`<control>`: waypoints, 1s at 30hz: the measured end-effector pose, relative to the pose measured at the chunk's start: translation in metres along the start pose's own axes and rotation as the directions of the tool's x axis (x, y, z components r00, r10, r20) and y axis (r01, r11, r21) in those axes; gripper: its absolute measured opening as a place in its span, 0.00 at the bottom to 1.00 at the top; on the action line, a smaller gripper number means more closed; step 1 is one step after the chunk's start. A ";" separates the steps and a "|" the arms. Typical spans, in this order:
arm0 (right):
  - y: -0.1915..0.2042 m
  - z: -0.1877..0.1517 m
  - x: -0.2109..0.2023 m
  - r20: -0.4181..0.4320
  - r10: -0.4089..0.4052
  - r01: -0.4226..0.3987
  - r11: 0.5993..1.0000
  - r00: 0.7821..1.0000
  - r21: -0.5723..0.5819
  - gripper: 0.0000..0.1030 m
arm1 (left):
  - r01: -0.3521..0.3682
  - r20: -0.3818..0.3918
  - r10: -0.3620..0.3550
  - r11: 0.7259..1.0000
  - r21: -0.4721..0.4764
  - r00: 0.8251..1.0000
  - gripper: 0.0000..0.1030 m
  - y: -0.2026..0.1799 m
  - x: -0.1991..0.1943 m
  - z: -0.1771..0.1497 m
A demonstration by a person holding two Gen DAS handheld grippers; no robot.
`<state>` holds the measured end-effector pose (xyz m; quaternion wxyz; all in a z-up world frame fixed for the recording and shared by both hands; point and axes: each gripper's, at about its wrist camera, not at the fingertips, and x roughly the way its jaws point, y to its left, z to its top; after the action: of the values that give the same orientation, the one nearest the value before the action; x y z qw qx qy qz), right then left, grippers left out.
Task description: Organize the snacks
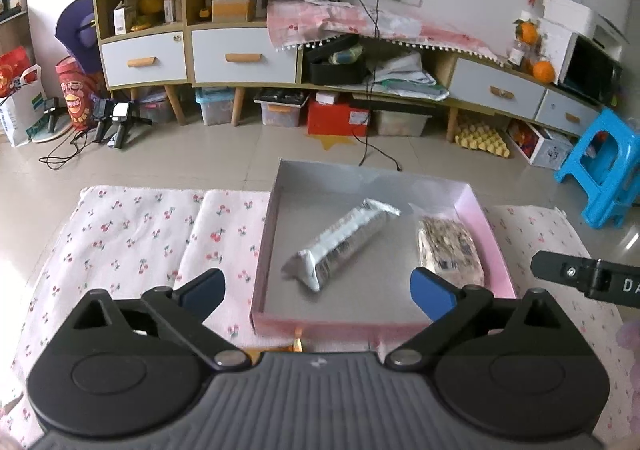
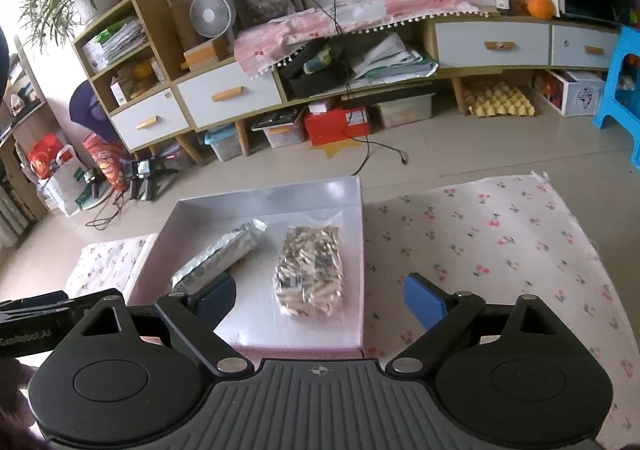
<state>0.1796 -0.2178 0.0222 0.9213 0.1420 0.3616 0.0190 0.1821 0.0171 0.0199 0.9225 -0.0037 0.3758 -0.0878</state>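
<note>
A shallow pink box (image 1: pixel 500 250) (image 2: pixel 362 250) with a grey inside sits on a cherry-print cloth (image 1: pixel 132 234) (image 2: pixel 500 242). In it lie a silver snack pack (image 1: pixel 340 246) (image 2: pixel 220 260), laid diagonally, and a clear bag of brown snacks (image 1: pixel 448 246) (image 2: pixel 312 270) at the right side. My left gripper (image 1: pixel 318 290) is open and empty, held over the box's near edge. My right gripper (image 2: pixel 320 300) is open and empty, above the near right part of the box, with the clear bag just ahead between its fingers. The right gripper's side shows in the left wrist view (image 1: pixel 584 278).
The cloth-covered table ends just past the box, with tiled floor (image 1: pixel 240 153) beyond. A low cabinet (image 1: pixel 248 53) with drawers lines the far wall. A blue stool (image 1: pixel 608 173) stands at the right. Storage bins and a black cable (image 1: pixel 372 145) lie on the floor.
</note>
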 end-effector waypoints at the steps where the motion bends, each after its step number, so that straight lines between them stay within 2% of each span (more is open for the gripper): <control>1: -0.001 -0.003 -0.005 0.000 0.003 -0.003 1.000 1.000 0.001 0.91 | -0.001 -0.002 0.001 1.000 0.001 1.000 0.98 -0.001 -0.003 -0.002; 10: 0.004 -0.021 -0.045 0.006 -0.021 0.021 0.999 1.000 -0.029 0.94 | -0.015 -0.039 0.018 0.998 0.059 0.999 0.99 -0.008 -0.030 -0.025; 17: 0.015 -0.039 -0.067 -0.025 -0.031 0.029 0.998 0.999 -0.047 0.94 | -0.025 -0.062 0.028 0.998 0.055 0.998 0.99 -0.005 -0.053 -0.045; 24: 0.020 -0.054 -0.081 -0.014 -0.009 0.009 0.998 1.000 -0.062 0.97 | 0.015 -0.034 -0.014 1.000 0.028 0.999 0.99 0.002 -0.065 -0.061; 30: 0.023 -0.064 -0.084 0.002 0.015 -0.015 0.993 1.000 -0.116 0.98 | 0.053 -0.067 -0.054 0.998 -0.022 0.996 0.99 0.019 -0.057 -0.073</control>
<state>0.0764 -0.1916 0.0395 0.9282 0.0909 0.3577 0.0467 0.0942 0.0496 0.0059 0.9066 -0.0203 0.4073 -0.1087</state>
